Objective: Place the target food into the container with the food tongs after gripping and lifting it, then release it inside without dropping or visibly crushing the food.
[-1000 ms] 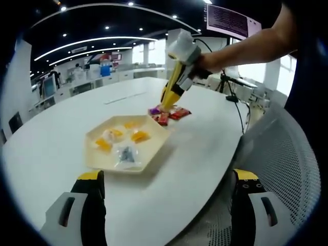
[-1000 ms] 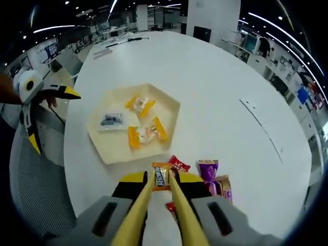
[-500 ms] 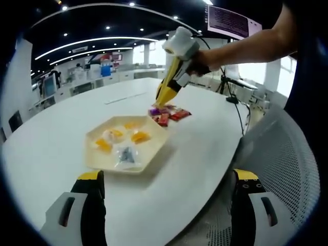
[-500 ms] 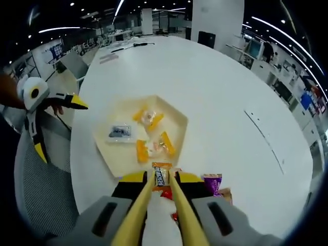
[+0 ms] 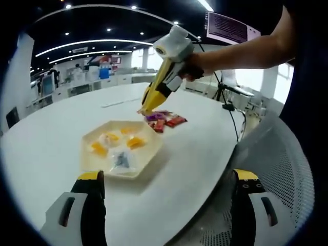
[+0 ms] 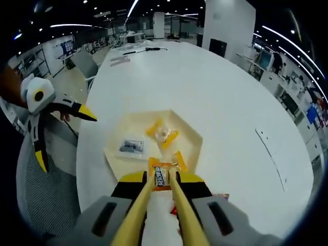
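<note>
Right gripper view, right hand-held gripper (image 6: 162,177) clenched on orange candy bar (image 6: 161,176) at lower centre, above hexagonal tray (image 6: 192,134), left hand-held gripper (image 6: 61,128) released at left

**Surroundings beyond the work area**

A grey mesh chair (image 5: 279,169) is seen just beside the white table (image 5: 195,154). A wall screen (image 5: 228,28) is mounted high up. Desks and ceiling strip lights are visible in the open office (image 6: 138,31) far behind

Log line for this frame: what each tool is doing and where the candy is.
right tool: shut on candy bar, held above tray edge | left tool: open, idle | tray: wrapped sweets inside | spare candies: on table beside tray
</note>
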The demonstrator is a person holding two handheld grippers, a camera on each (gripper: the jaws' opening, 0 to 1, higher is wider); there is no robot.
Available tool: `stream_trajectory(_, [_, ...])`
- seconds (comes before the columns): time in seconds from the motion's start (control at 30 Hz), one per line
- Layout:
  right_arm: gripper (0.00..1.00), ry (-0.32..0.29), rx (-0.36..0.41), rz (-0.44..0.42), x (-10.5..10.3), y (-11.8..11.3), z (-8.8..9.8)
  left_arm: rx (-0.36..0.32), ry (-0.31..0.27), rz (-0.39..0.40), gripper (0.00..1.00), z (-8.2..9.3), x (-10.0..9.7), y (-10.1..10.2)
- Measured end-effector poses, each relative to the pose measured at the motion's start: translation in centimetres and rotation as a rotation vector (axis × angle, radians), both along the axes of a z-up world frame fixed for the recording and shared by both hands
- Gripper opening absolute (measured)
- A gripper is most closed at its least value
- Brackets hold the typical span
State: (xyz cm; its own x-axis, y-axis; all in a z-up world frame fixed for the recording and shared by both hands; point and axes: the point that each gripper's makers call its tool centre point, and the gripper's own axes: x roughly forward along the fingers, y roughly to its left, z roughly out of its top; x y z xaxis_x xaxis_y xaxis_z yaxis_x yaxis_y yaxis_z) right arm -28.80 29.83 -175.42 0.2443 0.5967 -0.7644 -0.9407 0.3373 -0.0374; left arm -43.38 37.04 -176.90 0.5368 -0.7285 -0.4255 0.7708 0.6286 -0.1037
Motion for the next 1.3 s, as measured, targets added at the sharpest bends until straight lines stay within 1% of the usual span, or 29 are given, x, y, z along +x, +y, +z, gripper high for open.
stream_trajectory(0.07, [0.21, -0.002, 0.006, 0.004, -0.2, 0.5, 0.3, -0.021, -0.003, 0.003, 0.99, 0.3, 0.1, 0.0])
stream_trajectory(0.1, [0.21, -0.003, 0.010, 0.011, -0.3, 0.9, 0.4, -0.054, -0.001, 0.003, 0.99, 0.8, 0.0, -0.2])
stream_trajectory(0.13, [0.21, -0.004, 0.012, 0.015, -0.4, 1.2, 0.6, -0.081, -0.014, 0.004, 0.99, 1.4, 0.1, -0.3])
stream_trajectory(0.2, [0.21, -0.008, 0.012, 0.028, -0.5, 1.8, 0.7, -0.113, -0.028, 0.003, 0.99, 2.0, 0.1, -0.4])
stream_trajectory(0.4, [0.21, -0.017, 0.018, 0.053, -0.8, 3.4, 1.4, -0.119, -0.041, -0.006, 0.99, 2.1, 0.0, -0.6])
stream_trajectory(0.47, [0.21, -0.017, 0.021, 0.056, -0.8, 3.9, 1.5, -0.144, -0.029, -0.001, 0.99, 2.4, 0.0, -0.6])
stream_trajectory(0.5, [0.21, -0.018, 0.022, 0.058, -0.8, 4.0, 1.6, -0.155, -0.042, -0.004, 0.99, 2.7, 0.0, -0.6])
stream_trajectory(0.53, [0.21, -0.020, 0.022, 0.063, -0.9, 4.3, 1.7, -0.152, -0.055, -0.008, 0.99, 2.8, 0.0, -0.7])
stream_trajectory(0.6, [0.21, -0.022, 0.024, 0.068, -1.0, 4.6, 1.8, -0.151, -0.065, -0.017, 0.99, 2.8, -0.2, -0.9])
stream_trajectory(0.7, [0.21, -0.022, 0.024, 0.076, -1.3, 5.2, 1.8, -0.171, -0.086, -0.020, 0.99, 3.3, -0.1, -1.0])
stream_trajectory(0.83, [0.21, -0.019, 0.025, 0.081, -1.4, 5.6, 1.7, -0.175, -0.088, -0.025, 0.99, 3.4, -0.1, -1.1])
stream_trajectory(0.87, [0.23, -0.010, 0.031, 0.084, -1.5, 5.8, 1.8, -0.178, -0.090, -0.027, 0.99, 3.5, -0.2, -1.2])
stream_trajectory(0.9, [0.26, 0.014, 0.041, 0.082, -1.7, 6.0, 1.8, -0.180, -0.090, -0.027, 0.99, 3.5, -0.2, -1.2])
stream_trajectory(0.93, [0.26, 0.015, 0.045, 0.080, -1.7, 6.0, 1.9, -0.179, -0.090, -0.025, 0.99, 3.4, -0.1, -1.2])
stream_trajectory(0.97, [0.26, -0.043, 0.043, 0.109, -1.1, 6.1, 2.1, -0.180, -0.090, -0.023, 0.99, 3.4, -0.1, -1.1])
stream_trajectory(1.0, [0.26, -0.038, 0.031, 0.111, -1.3, 5.9, 2.0, -0.182, -0.091, -0.023, 0.99, 3.5, -0.1, -1.2])
stream_trajectory(1.03, [0.26, -0.020, 0.037, 0.099, -1.5, 5.9, 1.9, -0.181, -0.094, -0.023, 0.99, 3.5, -0.1, -1.2])
stream_trajectory(1.13, [0.24, -0.028, 0.045, 0.090, -1.4, 5.5, 2.4, -0.179, -0.092, -0.017, 0.99, 3.5, 0.0, -1.1])
stream_trajectory(1.17, [0.24, -0.023, 0.051, 0.083, -1.4, 5.4, 2.6, -0.181, -0.100, -0.011, 0.99, 3.7, 0.2, -1.0])
stream_trajectory(1.23, [0.23, -0.035, 0.054, 0.086, -1.3, 5.1, 2.9, -0.190, -0.127, -0.010, 0.99, 4.5, 0.2, -1.0])
stream_trajectory(1.3, [0.23, -0.038, 0.056, 0.085, -1.3, 4.8, 3.3, -0.185, -0.128, -0.006, 0.99, 4.7, 0.3, -0.8])
